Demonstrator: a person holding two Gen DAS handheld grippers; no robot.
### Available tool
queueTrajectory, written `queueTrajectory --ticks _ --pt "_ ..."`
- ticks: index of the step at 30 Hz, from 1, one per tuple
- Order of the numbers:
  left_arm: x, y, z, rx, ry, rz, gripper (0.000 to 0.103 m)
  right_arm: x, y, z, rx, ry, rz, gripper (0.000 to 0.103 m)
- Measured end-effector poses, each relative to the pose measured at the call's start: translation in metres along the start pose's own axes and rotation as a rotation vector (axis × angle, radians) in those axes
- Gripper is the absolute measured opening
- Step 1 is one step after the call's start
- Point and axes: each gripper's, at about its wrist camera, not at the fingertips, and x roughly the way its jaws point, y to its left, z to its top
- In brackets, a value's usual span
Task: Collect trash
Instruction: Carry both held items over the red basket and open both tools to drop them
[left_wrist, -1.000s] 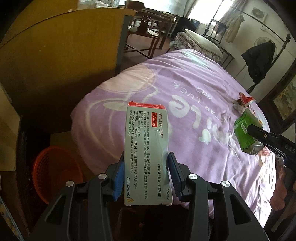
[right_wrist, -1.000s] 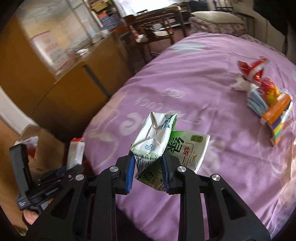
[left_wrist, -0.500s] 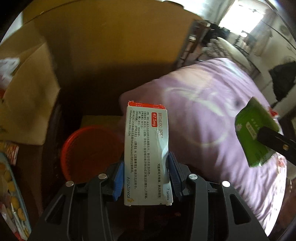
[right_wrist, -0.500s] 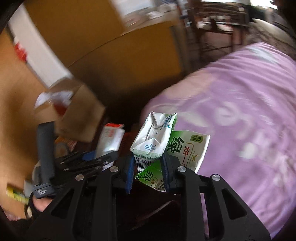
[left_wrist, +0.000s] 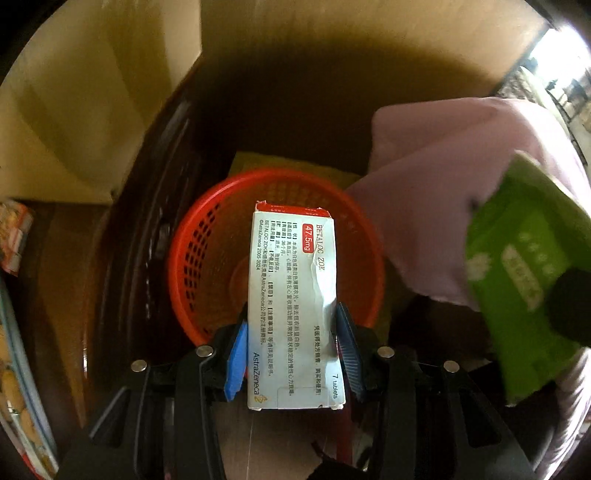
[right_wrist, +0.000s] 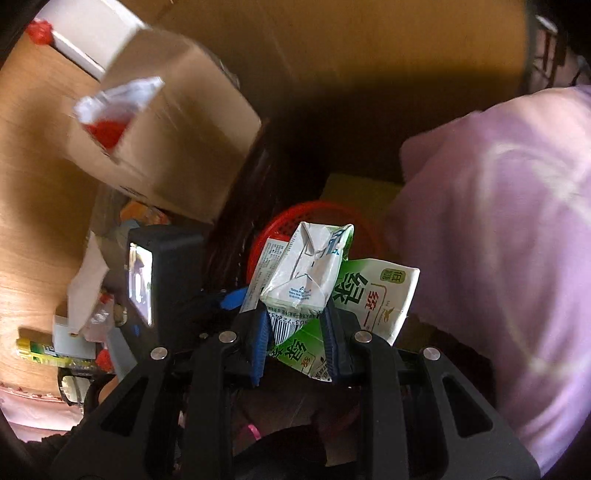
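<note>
My left gripper (left_wrist: 293, 350) is shut on a white medicine box (left_wrist: 293, 306) with a red end flap, held directly over a red mesh basket (left_wrist: 207, 236) on the floor. In the right wrist view my right gripper (right_wrist: 295, 334) is shut on a crushed white and green drink carton (right_wrist: 308, 273), with a flat green carton (right_wrist: 373, 295) pinched behind it. The same green carton (left_wrist: 517, 266) shows at the right edge of the left wrist view. The red basket (right_wrist: 314, 212) lies just beyond the cartons, and the left gripper with its medicine box (right_wrist: 267, 266) is beside them on the left.
A purple bedspread (left_wrist: 443, 177) hangs down right of the basket. A brown wooden cabinet (left_wrist: 332, 55) stands behind it. A cardboard box (right_wrist: 166, 140) with a red and white wrapper sits at the upper left, with clutter below it.
Both grippers swung left and down from over the bed to the gap beside it. The red basket now sits under the medicine box, and the cartons have come close to it.
</note>
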Motion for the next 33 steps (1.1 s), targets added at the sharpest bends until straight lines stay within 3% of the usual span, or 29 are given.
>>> queueTrajectory --ticks 9,15,25,33 --pt "0.031 0.035 0.007 -0.079 0.053 0.027 0.045 0.055 -0.004 0.021 0.051 0.097 0.045 0.030" --pt "0.027 0.038 0.011 -0.090 0.052 0.029 0.058 0.058 -0.005 0.029 0.053 0.103 0.062 0.030" --pt "0.008 0.036 0.004 -0.106 0.039 0.037 0.060 0.040 -0.003 0.026 0.050 0.054 0.053 0.030" --pt "-0.022 0.007 0.002 -0.039 0.002 0.022 0.061 -0.017 -0.005 0.001 0.008 -0.081 -0.025 0.037"
